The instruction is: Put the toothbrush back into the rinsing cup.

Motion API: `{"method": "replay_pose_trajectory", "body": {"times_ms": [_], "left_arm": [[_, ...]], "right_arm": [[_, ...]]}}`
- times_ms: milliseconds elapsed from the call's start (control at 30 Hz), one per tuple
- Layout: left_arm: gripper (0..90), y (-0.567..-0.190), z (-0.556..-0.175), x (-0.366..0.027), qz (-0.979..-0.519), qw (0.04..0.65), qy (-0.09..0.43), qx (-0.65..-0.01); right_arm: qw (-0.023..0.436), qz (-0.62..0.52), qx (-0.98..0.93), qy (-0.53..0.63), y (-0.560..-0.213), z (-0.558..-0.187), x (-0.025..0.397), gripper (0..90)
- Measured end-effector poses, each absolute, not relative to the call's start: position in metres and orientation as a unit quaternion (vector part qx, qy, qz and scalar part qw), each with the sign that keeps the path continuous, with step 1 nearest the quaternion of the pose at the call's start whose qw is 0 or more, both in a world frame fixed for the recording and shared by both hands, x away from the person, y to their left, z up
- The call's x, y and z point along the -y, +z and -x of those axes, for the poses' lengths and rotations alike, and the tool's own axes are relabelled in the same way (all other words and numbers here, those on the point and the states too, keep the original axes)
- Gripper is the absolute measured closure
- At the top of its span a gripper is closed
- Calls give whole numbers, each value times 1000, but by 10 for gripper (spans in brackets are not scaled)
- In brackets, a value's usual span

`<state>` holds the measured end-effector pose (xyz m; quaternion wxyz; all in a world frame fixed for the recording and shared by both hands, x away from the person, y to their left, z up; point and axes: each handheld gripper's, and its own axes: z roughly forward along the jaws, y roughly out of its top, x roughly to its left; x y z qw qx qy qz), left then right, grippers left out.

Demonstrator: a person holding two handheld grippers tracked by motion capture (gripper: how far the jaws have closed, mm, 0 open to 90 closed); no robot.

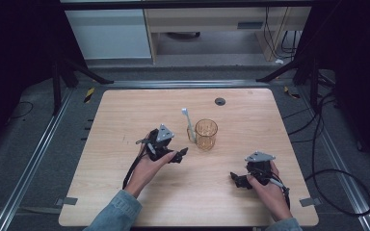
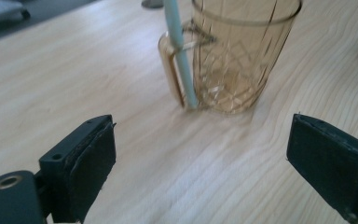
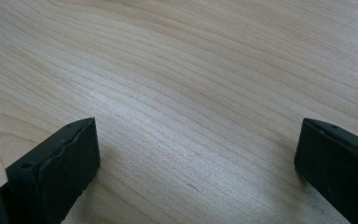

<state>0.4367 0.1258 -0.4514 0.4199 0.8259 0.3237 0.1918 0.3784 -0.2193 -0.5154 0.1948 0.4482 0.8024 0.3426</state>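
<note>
Standing upright near the table's [image 1: 125, 115] middle, the amber glass mug [image 1: 205, 134] has a pale toothbrush [image 1: 189, 124] leaning by its handle. Just left and nearer, the left gripper [image 1: 179, 155] gapes wide, holding nothing. Near the front right, the right gripper [image 1: 236, 178] is wide open and empty too.

Bare wood is being seen between left gripper [image 2: 200, 158] jaws, which are being held wide; straight run to amber glass mug [image 2: 235, 56] is being left unblocked. Mug handle side is being obstructed by pale toothbrush [image 2: 179, 51], which is being leaned through handle, tip touching table [image 1: 125, 110]. Right gripper [image 3: 196, 168] jaws are being held wide over bare wood. Wide gap is being kept between the two grippers. Black grommet [image 1: 220, 101] is being seen beyond mug, well apart.
</note>
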Motion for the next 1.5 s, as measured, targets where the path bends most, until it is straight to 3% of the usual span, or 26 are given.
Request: {"method": "replay_pose_trajectory", "body": {"times_ms": [600,1233,1500], "left_arm": [[67,-467,-430,-192,-831,358,191,-380],[83,-493,-453,-277,-779,322,213,-494],[82,-503,-455,-294,-772,321,217,-504]], "right_arm": [[195,-448,-802,343,-515,-378,219,4],[195,-448,-802,343,-515,-378,219,4],[195,-448,-802,343,-515,-378,219,4]]}}
